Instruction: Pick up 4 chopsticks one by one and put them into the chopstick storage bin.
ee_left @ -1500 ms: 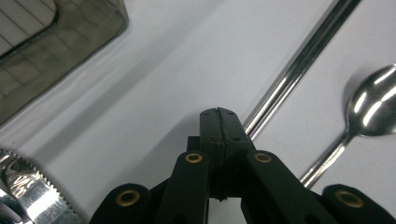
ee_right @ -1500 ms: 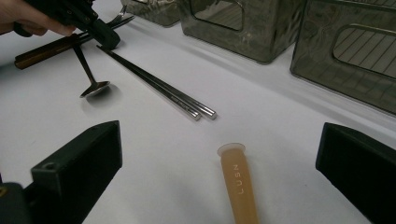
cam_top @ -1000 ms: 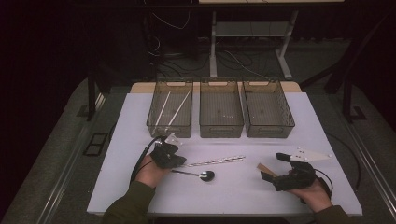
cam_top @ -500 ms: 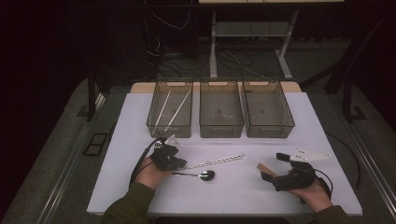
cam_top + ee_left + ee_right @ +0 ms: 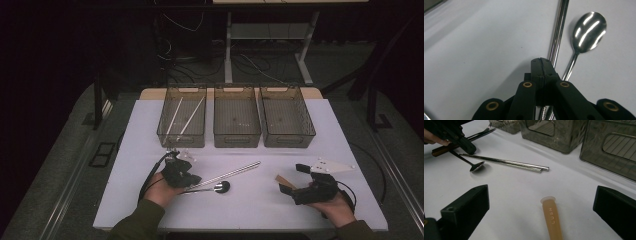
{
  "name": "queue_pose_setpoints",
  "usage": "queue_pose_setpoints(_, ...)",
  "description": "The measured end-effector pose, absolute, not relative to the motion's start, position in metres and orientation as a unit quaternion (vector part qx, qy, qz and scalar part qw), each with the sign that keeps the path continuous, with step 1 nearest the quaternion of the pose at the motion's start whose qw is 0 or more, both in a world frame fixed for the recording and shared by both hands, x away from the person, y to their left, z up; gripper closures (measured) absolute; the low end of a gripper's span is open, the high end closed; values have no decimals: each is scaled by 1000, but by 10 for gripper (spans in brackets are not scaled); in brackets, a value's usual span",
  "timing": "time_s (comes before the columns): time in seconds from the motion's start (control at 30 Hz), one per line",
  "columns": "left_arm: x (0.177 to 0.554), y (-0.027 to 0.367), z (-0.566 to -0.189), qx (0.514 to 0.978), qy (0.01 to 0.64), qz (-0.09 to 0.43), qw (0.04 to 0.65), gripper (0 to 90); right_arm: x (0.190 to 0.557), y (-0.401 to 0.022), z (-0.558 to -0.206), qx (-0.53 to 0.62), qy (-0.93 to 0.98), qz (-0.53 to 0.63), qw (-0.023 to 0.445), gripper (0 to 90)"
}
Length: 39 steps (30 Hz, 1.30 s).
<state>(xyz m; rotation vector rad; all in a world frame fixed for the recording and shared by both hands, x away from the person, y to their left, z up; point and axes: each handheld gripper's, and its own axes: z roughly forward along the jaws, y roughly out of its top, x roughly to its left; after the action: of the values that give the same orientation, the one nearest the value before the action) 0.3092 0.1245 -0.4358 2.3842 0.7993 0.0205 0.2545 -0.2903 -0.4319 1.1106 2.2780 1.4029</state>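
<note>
Here, left gripper closed, beside spoon

Landmark: middle bin of three at the table's far side.
- Left bin beside it; two thin sticks lie in it.
- Right bin on its other side.
- Metal chopsticks lie on the table nearer the person than the middle bin.
- Spoon just nearer still, beside the chopsticks.
- Tan handle near-right of the middle bin.
</note>
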Motion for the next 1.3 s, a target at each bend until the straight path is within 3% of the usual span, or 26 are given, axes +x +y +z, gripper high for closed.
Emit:
queue_pose_setpoints(0.23, 308, 125, -436, 900, 302, 11, 314, 894, 254, -290, -432, 380, 781, 480, 122, 7)
queue_pose_setpoints(0.57, 321, 119, -427, 874, 303, 21, 379, 658, 256, -288, -433, 379, 784, 477, 119, 7)
queue_pose_setpoints(0.67, 326, 111, -426, 873, 296, 24, 387, 632, 256, -288, -433, 379, 785, 476, 118, 7)
queue_pose_setpoints(0.9, 339, 83, -428, 876, 280, 13, 392, 637, 256, -287, -434, 379, 786, 474, 116, 7)
queue_pose_setpoints(1.3, 348, 42, -434, 891, 242, 0, 384, 765, 256, -288, -434, 380, 784, 477, 115, 7)
